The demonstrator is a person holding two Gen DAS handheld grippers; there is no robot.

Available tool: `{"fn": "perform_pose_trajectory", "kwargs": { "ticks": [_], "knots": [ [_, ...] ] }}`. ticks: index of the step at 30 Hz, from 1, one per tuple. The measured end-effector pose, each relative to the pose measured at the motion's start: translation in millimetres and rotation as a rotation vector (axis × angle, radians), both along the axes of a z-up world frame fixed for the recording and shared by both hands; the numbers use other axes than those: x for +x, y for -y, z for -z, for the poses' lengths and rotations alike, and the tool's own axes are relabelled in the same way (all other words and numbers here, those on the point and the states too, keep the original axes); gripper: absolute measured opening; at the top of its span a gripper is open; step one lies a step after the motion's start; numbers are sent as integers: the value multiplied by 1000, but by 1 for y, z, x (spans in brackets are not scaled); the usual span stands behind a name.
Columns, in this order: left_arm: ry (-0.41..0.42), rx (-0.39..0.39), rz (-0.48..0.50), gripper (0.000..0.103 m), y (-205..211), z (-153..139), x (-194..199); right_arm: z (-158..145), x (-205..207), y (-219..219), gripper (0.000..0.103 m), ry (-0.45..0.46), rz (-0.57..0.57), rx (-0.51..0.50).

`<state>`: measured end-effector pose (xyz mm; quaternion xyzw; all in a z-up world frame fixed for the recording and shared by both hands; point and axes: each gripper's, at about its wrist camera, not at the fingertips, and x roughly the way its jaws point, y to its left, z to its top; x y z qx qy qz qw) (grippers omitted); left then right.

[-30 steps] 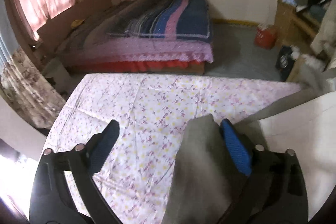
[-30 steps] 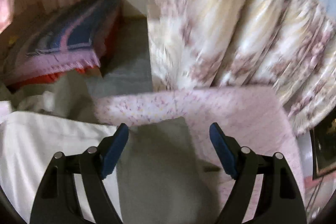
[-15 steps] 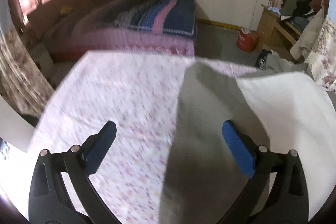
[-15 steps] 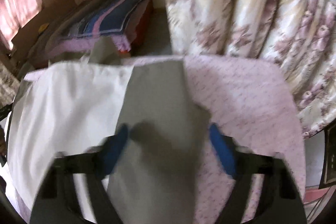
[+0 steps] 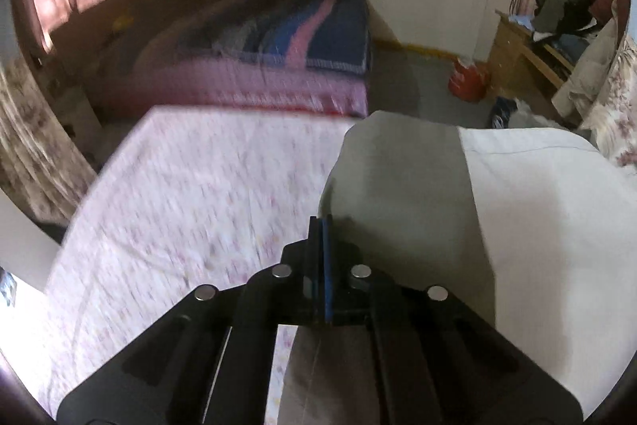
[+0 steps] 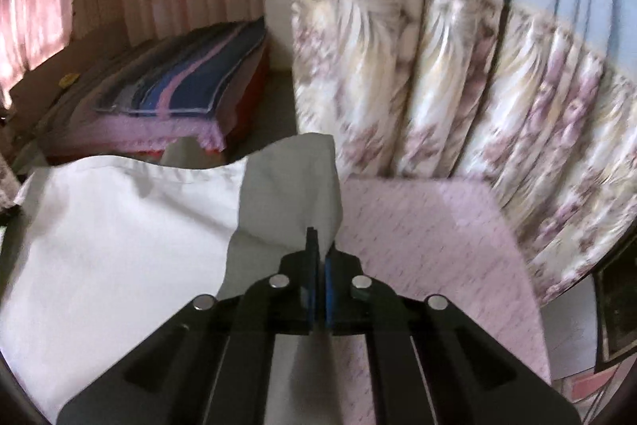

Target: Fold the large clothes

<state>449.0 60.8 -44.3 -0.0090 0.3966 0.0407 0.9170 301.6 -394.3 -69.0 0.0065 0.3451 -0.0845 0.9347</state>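
A large white garment with grey side panels lies spread on a pink floral sheet. In the left wrist view my left gripper is shut on the edge of the garment's grey panel; the white body lies to the right. In the right wrist view my right gripper is shut on the other grey panel, pinched at its right edge; the white body lies to the left. The cloth is lifted slightly at both grips.
A bed with a striped blue and pink blanket stands beyond the work surface. A red bag and a cluttered wooden shelf are at the far right. A floral curtain hangs close on the right side.
Both grippers went from wide open to shut, each closing on a grey side panel of the garment. The cloth edges have risen slightly.
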Motion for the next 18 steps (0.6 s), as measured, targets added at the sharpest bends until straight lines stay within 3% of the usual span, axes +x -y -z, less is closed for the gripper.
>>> {"fn": "perform_pose_trajectory", "kwargs": {
  "ticks": [3,5,7,8,9,11,12,14,15,16,18],
  "knots": [
    [65,103,-29,0,17,-10,4,12,15,-10,2,-42,12,-65],
    [54,150,-55,1,23,-3,11,29,30,-6,3,-104,22,-44],
    [9,196,-80,1,25,15,18,46,39,-3,16,-157,42,-37],
    [-20,229,-99,1,25,27,21,55,42,-2,35,-167,69,-73],
    [-43,249,-104,1,21,34,22,61,44,-2,47,-175,91,-111],
    [-104,265,-113,1,12,50,24,64,42,-1,48,-160,96,-113],
    [-98,234,-124,1,5,49,24,63,41,-1,49,-154,96,-109],
    [-93,255,-114,2,-1,48,21,59,37,2,51,-136,88,-96],
    [-89,253,-107,4,-4,48,20,55,33,4,62,-127,87,-85],
    [-80,241,-114,11,-8,45,17,48,25,9,68,-107,96,-70],
    [-43,207,-132,37,-16,35,6,34,12,14,73,-73,85,-49]
  ]
}}
